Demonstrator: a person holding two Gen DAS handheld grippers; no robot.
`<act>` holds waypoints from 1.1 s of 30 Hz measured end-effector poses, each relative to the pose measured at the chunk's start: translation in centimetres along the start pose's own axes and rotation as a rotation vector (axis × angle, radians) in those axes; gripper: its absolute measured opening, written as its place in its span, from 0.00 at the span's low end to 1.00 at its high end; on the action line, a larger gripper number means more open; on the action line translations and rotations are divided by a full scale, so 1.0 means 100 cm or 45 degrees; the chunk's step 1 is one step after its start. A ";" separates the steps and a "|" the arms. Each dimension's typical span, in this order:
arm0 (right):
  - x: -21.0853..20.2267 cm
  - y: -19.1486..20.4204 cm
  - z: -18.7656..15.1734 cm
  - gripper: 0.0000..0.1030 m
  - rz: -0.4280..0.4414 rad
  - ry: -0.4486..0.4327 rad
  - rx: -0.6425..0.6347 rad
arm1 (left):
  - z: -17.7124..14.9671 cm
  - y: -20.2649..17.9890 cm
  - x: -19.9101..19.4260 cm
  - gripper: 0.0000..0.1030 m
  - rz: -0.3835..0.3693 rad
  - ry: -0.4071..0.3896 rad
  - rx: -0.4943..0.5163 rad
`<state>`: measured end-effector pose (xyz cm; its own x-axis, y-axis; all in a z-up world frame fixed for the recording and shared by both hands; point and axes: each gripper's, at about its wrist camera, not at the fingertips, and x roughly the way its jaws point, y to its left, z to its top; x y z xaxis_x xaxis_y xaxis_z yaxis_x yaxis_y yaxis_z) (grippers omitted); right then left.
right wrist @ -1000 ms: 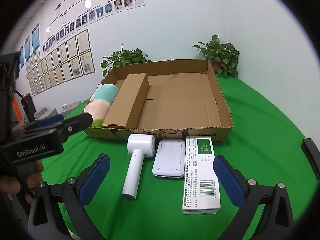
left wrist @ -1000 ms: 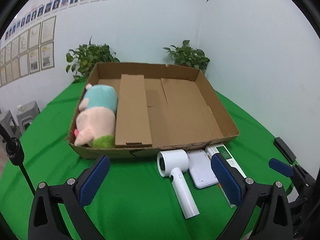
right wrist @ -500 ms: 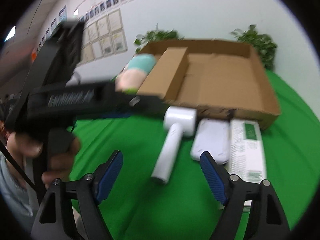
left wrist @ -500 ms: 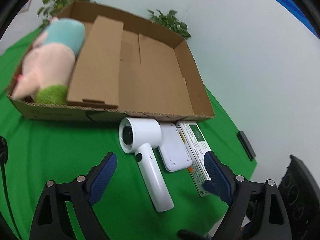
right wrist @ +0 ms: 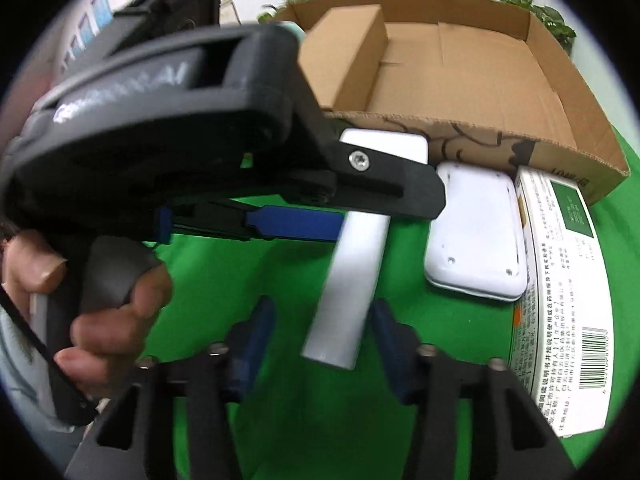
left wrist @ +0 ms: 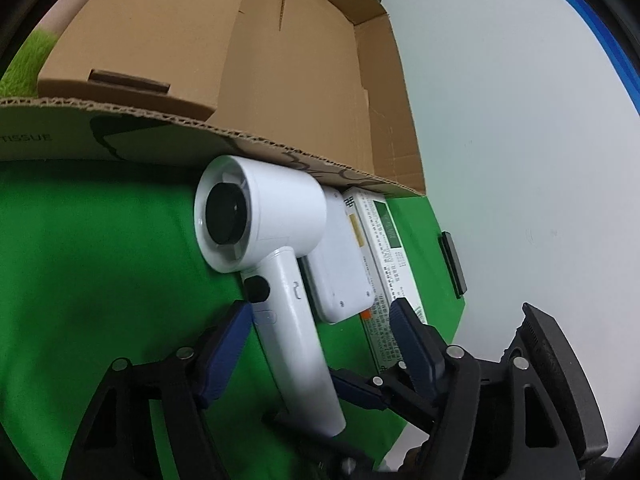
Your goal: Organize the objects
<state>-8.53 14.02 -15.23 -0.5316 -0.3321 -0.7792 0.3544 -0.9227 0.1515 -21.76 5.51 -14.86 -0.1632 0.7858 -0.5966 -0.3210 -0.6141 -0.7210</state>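
Note:
A white hair dryer [left wrist: 264, 224] lies on the green cloth, its head against the front wall of the open cardboard box [left wrist: 304, 156]. My left gripper [left wrist: 320, 340] straddles the upper handle. Its jaws are closing; the left pad is at the handle and the right pad stands clear of it. My right gripper [right wrist: 322, 344] straddles the handle's free end [right wrist: 336, 332], also closing, with thin gaps on both sides. The hair dryer [right wrist: 360, 248] passes under my left gripper [right wrist: 372, 212], which a hand [right wrist: 100, 304] holds.
A flat white device [right wrist: 476, 232] and a white-and-green medicine box [right wrist: 568, 300] lie just right of the dryer. Inside the cardboard box [right wrist: 480, 136] sit a smaller brown carton [right wrist: 356, 52] and a plush toy [left wrist: 20, 64] at the left. A wall is close on the right.
Both grippers have dropped towards the hair dryer and narrowed around its handle. The left gripper now fills the left of the right wrist view.

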 end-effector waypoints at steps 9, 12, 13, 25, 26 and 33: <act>-0.014 0.010 -0.021 0.29 -0.012 0.032 0.012 | -0.024 0.002 -0.003 0.54 0.005 0.026 -0.017; -0.026 0.018 -0.038 0.29 -0.005 0.048 0.010 | -0.041 0.000 -0.011 0.49 -0.008 0.015 -0.035; -0.031 0.023 -0.046 0.29 -0.001 0.053 0.004 | -0.045 -0.001 -0.012 0.47 0.000 0.012 -0.033; -0.045 0.045 -0.070 0.28 -0.020 0.035 0.003 | -0.058 -0.014 -0.029 0.30 0.067 -0.024 -0.019; -0.047 0.046 -0.070 0.28 -0.023 0.021 0.004 | -0.058 -0.017 -0.034 0.30 0.061 -0.044 -0.007; -0.076 0.055 -0.045 0.27 -0.069 -0.170 -0.027 | -0.024 -0.064 -0.074 0.29 0.082 -0.212 0.175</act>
<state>0.93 12.39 -11.26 -0.6476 -0.3065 -0.6976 0.3378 -0.9361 0.0978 -16.24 3.48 -6.65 -0.3355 0.7536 -0.5653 -0.4272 -0.6565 -0.6217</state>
